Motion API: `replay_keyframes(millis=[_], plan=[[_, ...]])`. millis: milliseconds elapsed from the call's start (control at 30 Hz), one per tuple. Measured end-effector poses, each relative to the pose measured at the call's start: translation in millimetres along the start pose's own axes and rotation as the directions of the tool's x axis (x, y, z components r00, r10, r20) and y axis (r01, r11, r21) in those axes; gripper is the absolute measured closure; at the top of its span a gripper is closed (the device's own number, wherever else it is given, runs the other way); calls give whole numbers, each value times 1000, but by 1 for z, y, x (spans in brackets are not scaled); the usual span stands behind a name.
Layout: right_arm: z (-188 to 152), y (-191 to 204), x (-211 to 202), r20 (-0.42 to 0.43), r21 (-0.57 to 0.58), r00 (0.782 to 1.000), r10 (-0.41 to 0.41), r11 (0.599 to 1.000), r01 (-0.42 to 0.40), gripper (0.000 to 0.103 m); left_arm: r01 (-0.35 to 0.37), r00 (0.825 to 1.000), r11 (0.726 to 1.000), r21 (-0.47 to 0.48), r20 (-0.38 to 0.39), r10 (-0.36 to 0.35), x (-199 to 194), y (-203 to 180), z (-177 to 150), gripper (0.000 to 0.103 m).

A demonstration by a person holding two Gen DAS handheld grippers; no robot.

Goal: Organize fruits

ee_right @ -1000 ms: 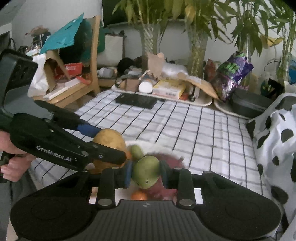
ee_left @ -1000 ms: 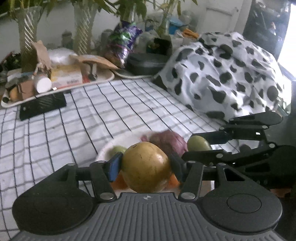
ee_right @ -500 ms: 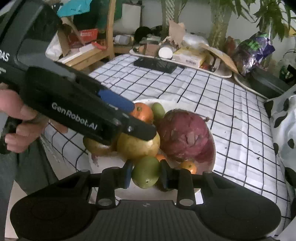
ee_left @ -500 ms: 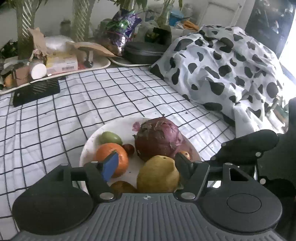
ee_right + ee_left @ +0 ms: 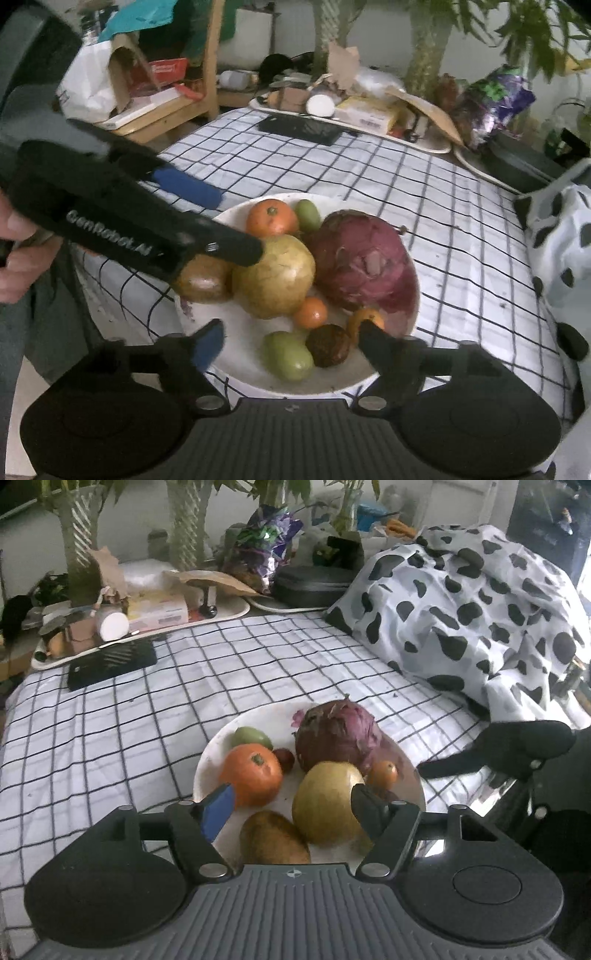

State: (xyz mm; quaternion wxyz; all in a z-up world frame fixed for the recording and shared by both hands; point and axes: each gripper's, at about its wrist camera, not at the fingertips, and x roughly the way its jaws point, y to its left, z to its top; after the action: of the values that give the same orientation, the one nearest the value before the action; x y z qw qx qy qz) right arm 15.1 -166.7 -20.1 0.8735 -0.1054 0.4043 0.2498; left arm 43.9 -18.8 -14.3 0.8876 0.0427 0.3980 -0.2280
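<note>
A white plate (image 5: 210, 753) (image 5: 236, 332) on the checked cloth holds several fruits. A large yellow fruit (image 5: 328, 801) (image 5: 275, 277) lies beside a big purple-red one (image 5: 338, 733) (image 5: 362, 258), an orange (image 5: 253, 775) (image 5: 271, 218), a brown fruit (image 5: 273, 840) (image 5: 201, 282), and a small green fruit (image 5: 288, 356). My left gripper (image 5: 291, 805) is open over the plate's near side, its right finger close to the yellow fruit. My right gripper (image 5: 288, 339) is open over the green fruit and a dark round fruit (image 5: 328, 345).
A black phone-like slab (image 5: 110, 662) lies on the cloth beyond the plate. A cluttered white tray (image 5: 229, 611) and plant vases stand at the back. A cow-print cloth (image 5: 480, 602) is heaped on the right. A wooden chair (image 5: 177, 92) stands beyond the table's left corner.
Both grippers opened. The left one let go of the yellow fruit onto the plate and the right one let go of the green fruit onto the plate's near edge.
</note>
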Motion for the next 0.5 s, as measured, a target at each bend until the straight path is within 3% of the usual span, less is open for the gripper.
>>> replay_keyframes(millis=[200,500], plan=[[-7,-1,-10,-15,71,997,-72,995,73,0,-39,999,999,-31,-9,38,-13,-1,-10,35],[-19,5,-18,-72,137,983,-169,975,177,0,-150,988,987,-63,-49,147,-25,-7,-24,35]])
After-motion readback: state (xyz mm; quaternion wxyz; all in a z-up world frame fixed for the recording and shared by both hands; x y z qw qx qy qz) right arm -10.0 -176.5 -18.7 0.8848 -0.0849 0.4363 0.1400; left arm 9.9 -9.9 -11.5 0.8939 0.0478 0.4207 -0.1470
